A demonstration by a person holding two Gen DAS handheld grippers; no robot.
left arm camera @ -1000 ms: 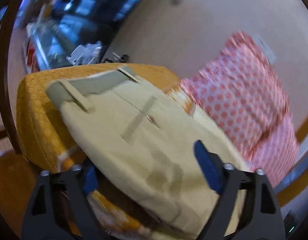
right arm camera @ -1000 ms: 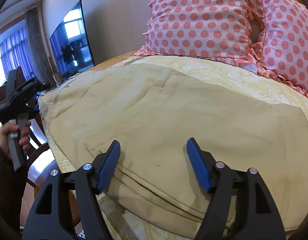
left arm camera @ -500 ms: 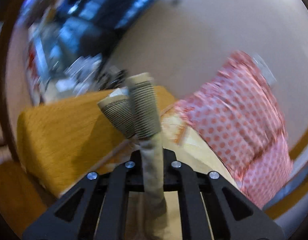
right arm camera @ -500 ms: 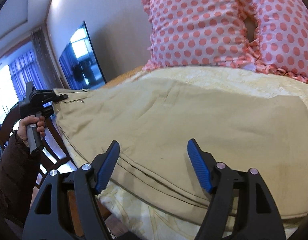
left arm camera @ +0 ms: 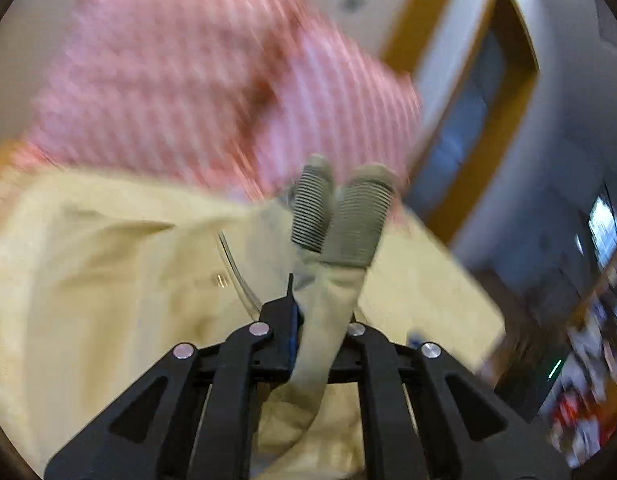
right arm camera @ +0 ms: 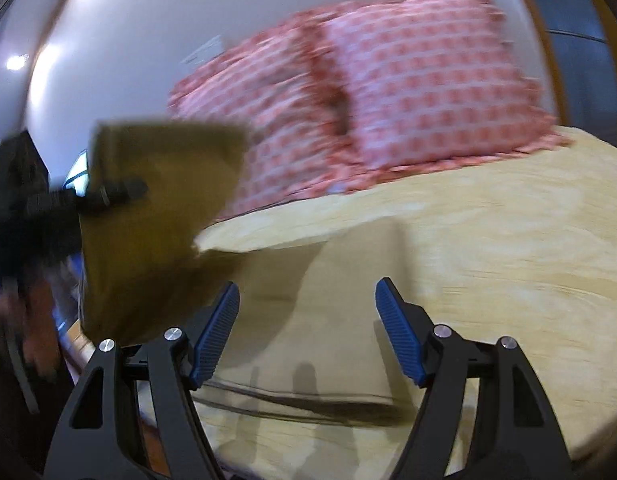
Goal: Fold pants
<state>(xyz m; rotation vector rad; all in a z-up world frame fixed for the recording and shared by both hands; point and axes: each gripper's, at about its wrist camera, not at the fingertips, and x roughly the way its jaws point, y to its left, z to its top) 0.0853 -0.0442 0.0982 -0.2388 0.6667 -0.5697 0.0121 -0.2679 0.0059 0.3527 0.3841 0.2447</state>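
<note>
Beige pants (right arm camera: 340, 292) lie on the bed. My left gripper (left arm camera: 340, 216) is shut on the pants' waistband (left arm camera: 328, 320), which runs between its fingers. In the right wrist view the left gripper (right arm camera: 108, 194) holds that end of the pants (right arm camera: 148, 216) lifted in the air at the left. My right gripper (right arm camera: 306, 332) is open and empty, just above the part of the pants that lies flat near the bed's front edge. Both views are blurred by motion.
Two pink polka-dot pillows (right arm camera: 388, 92) lean against the wall at the head of the bed. A pale yellow bedspread (right arm camera: 528, 240) covers the bed. A wooden door frame (left arm camera: 460, 128) shows at the right of the left wrist view.
My left gripper shut on the waistband and has lifted it up, swinging across toward the pillows. My right gripper stayed open and shifted over the flat part of the pants.
</note>
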